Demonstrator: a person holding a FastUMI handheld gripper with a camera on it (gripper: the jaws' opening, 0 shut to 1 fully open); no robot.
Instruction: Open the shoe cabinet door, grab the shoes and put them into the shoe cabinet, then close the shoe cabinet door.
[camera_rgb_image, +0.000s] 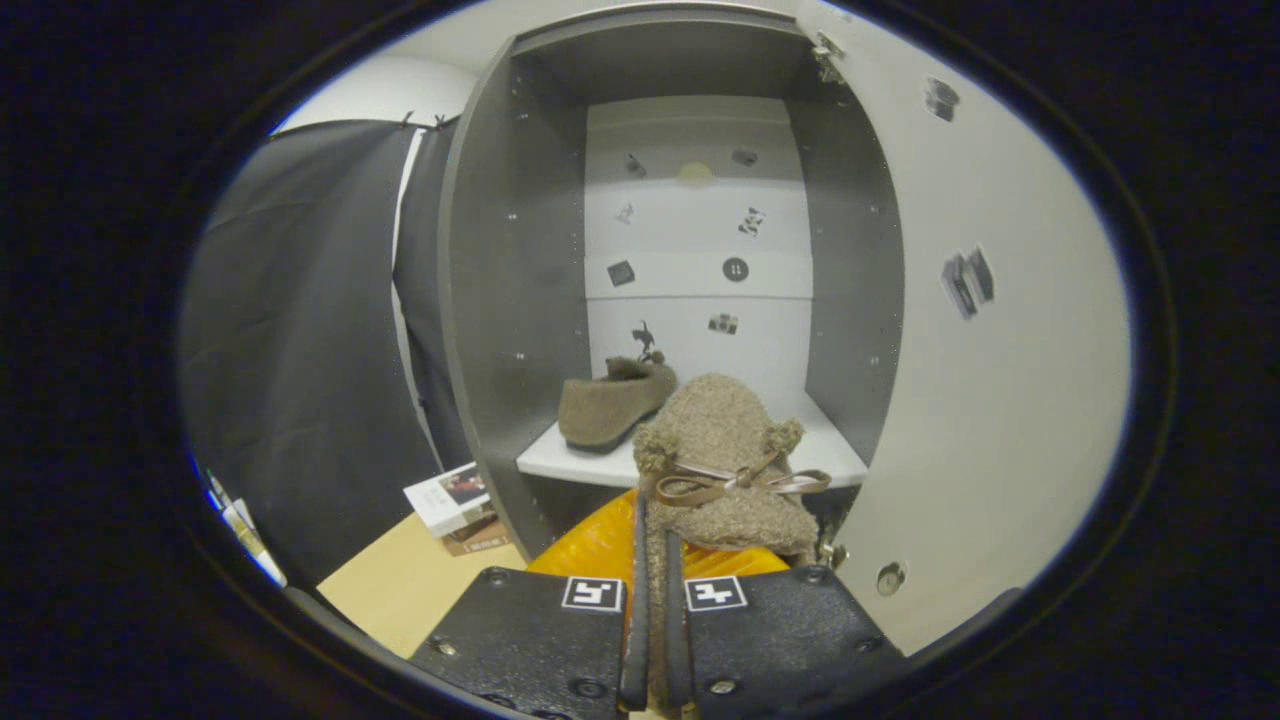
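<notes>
— Looking along the gripper, what are its fingers doing?

— They are drawn close together, nearly parallel, with the fuzzy heel edge of a shoe pinched between them. Both fingers press on that thin edge.

— How does the shoe sit in the grip?

— It hangs out ahead of the fingertips, toe pointing away toward the cabinet. A brown bow with two pom-poms lies across its top. The gripper is aimed level and straight into the cabinet opening.

— Where is the shoe relative to the shelf?

— Just in front of the white shelf, its toe over the shelf's front edge, right of centre. I cannot tell whether the sole touches the shelf.

— And the other one?

— A second shoe already rests on the shelf, left of the held one and further in, lying at an angle.

— The door?

— The door stands wide open on the right, just beside the held shoe. Something orange lies under the fingers, and books sit on the floor left of the cabinet.
</notes>
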